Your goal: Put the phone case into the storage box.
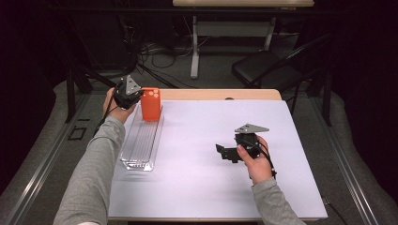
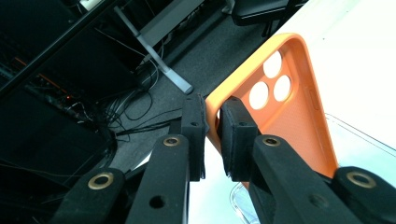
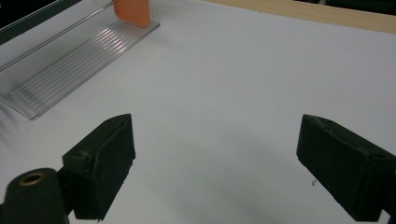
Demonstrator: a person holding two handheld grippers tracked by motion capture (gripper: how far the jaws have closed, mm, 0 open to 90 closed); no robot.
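A dark room surrounds a table (image 1: 211,187) whose white top carries a bare wooden strip along its far edge. Beyond that edge, on the grey floor, stand the light metal leg of a second desk (image 1: 195,47), a black folding chair (image 1: 267,65) and a tangle of black cables (image 1: 145,51); the same desk leg (image 2: 156,56) and cables (image 2: 130,112) appear behind the jaws in the left gripper view.

On the left part of the tabletop lies a long clear plastic tray (image 1: 143,140) with a ribbed floor, running from near to far; in the right gripper view the tray (image 3: 70,60) sits at upper left.

At the far end of the tray an orange phone case (image 1: 151,104) stands upright, its lower end inside the tray. The left gripper view shows the case (image 2: 289,107) from its hollow inner side, with three round camera holes near the top.

The left gripper (image 1: 127,93) is held beside the case at the tray's far end; its jaws stand narrow, pinched on the thin side wall of the case, one pad outside and one inside (image 2: 215,135). The person's grey sleeve (image 1: 94,173) runs alongside the tray.

The right gripper (image 1: 230,152) rests low over the bare white surface right of centre, well apart from tray and case. Its jaws stand wide and hold nothing (image 3: 215,172). Nothing lies between it and the tray, whose orange case (image 3: 133,11) is cut by the upper edge of that view.
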